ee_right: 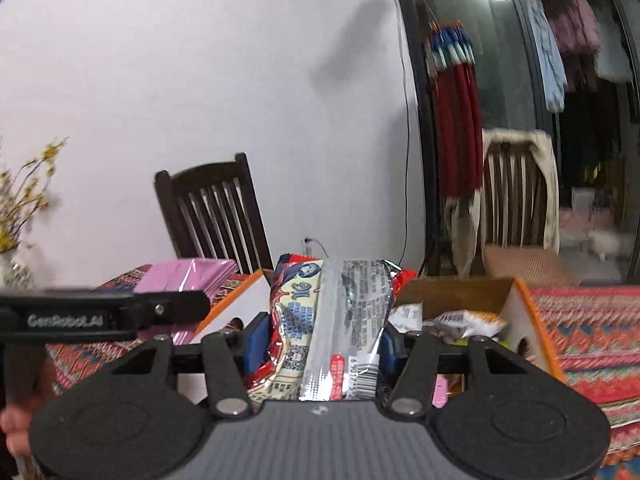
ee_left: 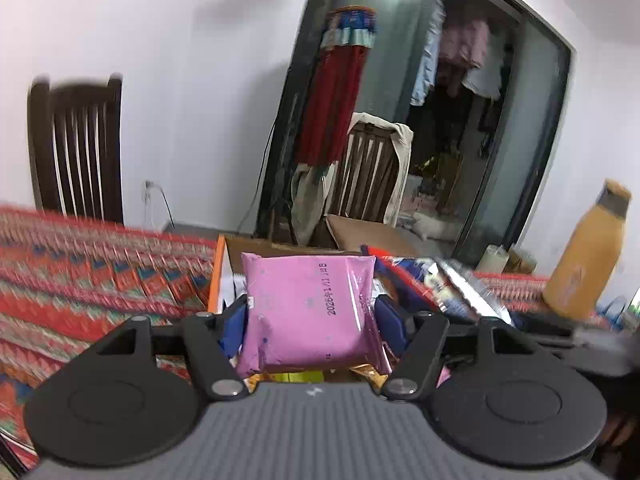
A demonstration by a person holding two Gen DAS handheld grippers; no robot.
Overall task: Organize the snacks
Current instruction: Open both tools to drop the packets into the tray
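Note:
My left gripper (ee_left: pixel 310 318) is shut on a pink snack packet (ee_left: pixel 308 312) and holds it up above an open cardboard box with an orange edge (ee_left: pixel 218 268). My right gripper (ee_right: pixel 324 340) is shut on a red, white and silver snack bag (ee_right: pixel 328 320), held over the same box (ee_right: pixel 516 304). Several loose snack packets (ee_right: pixel 464 320) lie inside the box. In the right wrist view the left gripper (ee_right: pixel 100 312) and its pink packet (ee_right: pixel 188 276) show at the left. The right gripper's bag shows in the left wrist view (ee_left: pixel 452 284).
The box sits on a table under a red patterned cloth (ee_left: pixel 80 280). A yellow bottle (ee_left: pixel 584 256) stands at the right. Dark wooden chairs (ee_right: pixel 212 212) stand behind the table. A vase of yellow flowers (ee_right: pixel 20 216) is at the far left.

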